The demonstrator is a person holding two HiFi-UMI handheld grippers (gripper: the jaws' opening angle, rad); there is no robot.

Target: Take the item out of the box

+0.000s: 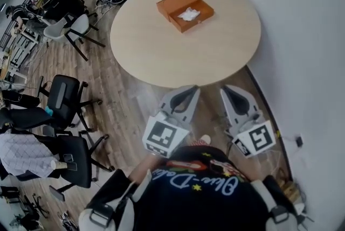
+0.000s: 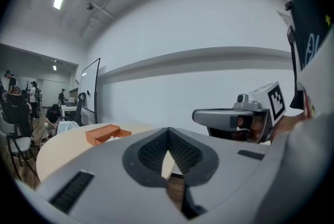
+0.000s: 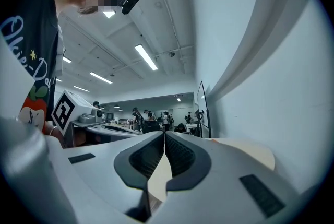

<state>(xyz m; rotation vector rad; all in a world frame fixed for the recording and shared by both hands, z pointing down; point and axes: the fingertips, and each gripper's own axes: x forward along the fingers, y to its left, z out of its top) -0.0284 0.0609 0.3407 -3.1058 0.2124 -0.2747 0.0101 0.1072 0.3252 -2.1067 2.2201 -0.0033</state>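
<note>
Box at 12 o'clock, far across counter.
Left claw and right claw closed, empty; left looks nearer.

The only writing that can be read is a pale cursive print on the person's dark shirt, roughly "Olue-D…" with the rest unclear, while the marker cubes carry only black-and-white square codes.
</note>
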